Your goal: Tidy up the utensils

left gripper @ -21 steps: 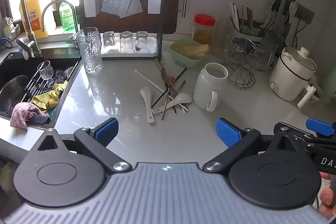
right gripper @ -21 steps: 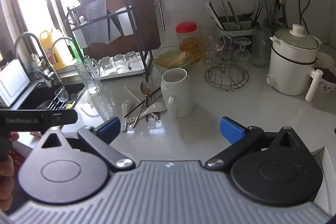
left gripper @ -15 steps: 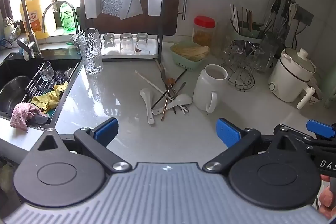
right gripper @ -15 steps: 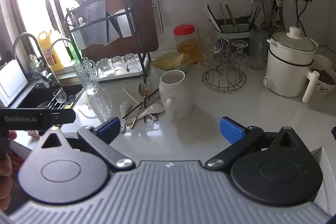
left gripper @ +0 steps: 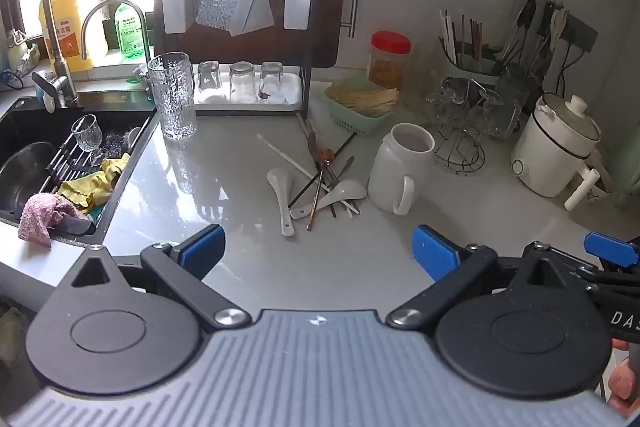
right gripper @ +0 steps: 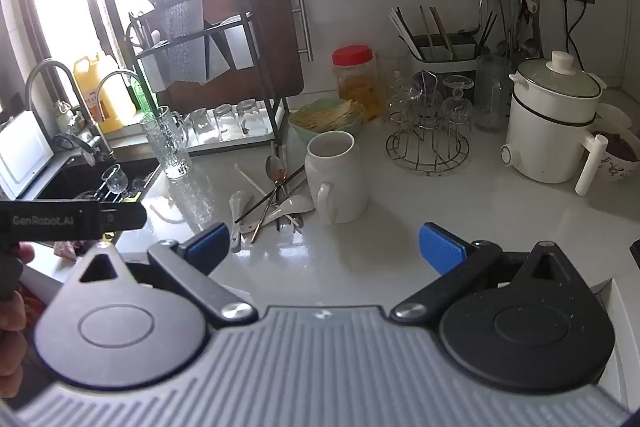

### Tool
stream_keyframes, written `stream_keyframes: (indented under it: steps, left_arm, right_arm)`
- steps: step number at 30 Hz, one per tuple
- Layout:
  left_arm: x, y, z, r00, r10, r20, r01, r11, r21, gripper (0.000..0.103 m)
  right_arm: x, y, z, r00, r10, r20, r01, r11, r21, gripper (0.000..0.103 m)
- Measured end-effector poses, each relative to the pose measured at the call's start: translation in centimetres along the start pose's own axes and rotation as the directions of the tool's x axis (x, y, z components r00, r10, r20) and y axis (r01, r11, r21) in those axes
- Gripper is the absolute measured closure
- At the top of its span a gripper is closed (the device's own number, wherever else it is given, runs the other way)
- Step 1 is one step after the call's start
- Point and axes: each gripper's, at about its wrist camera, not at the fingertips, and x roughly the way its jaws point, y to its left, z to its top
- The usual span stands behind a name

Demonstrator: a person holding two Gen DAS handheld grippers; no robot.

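Note:
A loose pile of utensils point(left gripper: 320, 183) lies on the grey counter: white ceramic spoons, a metal spoon and several chopsticks, also in the right wrist view as the utensil pile point(right gripper: 272, 199). A white mug point(left gripper: 400, 167) stands just right of it, seen too as the mug point(right gripper: 336, 175). A utensil holder point(right gripper: 440, 47) with chopsticks stands at the back wall. My left gripper point(left gripper: 318, 251) hovers open in front of the pile, nothing between its blue pads. My right gripper point(right gripper: 324, 247) is open too, in front of the mug, empty.
A sink point(left gripper: 36, 163) with cloths and a glass is at the left. A tall glass point(left gripper: 172, 99), a rack with upturned glasses point(left gripper: 244, 83), a green basket point(left gripper: 360, 103), a red-lidded jar point(left gripper: 390, 59), a wire glass stand point(right gripper: 428, 131) and a white cooker point(right gripper: 552, 123) ring the counter.
The right wrist view has moved slightly closer to the mug and the pile. The left view is almost unchanged. Both grippers stay open.

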Motion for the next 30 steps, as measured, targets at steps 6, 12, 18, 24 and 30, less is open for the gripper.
stream_keyframes:
  steps: [6, 12, 18, 24, 30]
  left_arm:
    - [0.2, 0.1, -0.1, 1.000, 0.002, 0.001, -0.002, 1.000, 0.002, 0.002]
    - [0.5, 0.0, 0.2, 1.000, -0.003, -0.003, 0.003, 1.000, 0.007, 0.002]
    - [0.8, 0.0, 0.2, 1.000, -0.002, -0.006, 0.002, 1.000, 0.009, 0.002]
    - [1.1, -0.1, 0.3, 1.000, -0.005, -0.009, 0.005, 1.000, 0.009, 0.002]
    - [1.3, -0.6, 0.6, 1.000, -0.012, -0.001, 0.012, 1.000, 0.016, 0.002]
  right_arm:
    - [-0.1, 0.1, -0.1, 1.000, 0.000, 0.000, 0.000, 1.000, -0.001, 0.000]
    - [0.2, 0.4, -0.4, 1.000, -0.001, -0.008, 0.001, 1.000, 0.004, 0.000]
    - [0.6, 0.0, -0.3, 1.000, 0.006, -0.015, -0.005, 1.000, 0.015, 0.000]
    - [0.9, -0.4, 0.0, 1.000, 0.004, -0.025, -0.004, 1.000, 0.018, 0.000]
    - [1.0, -0.5, 0.1, 1.000, -0.003, -0.022, 0.003, 1.000, 0.015, 0.000]
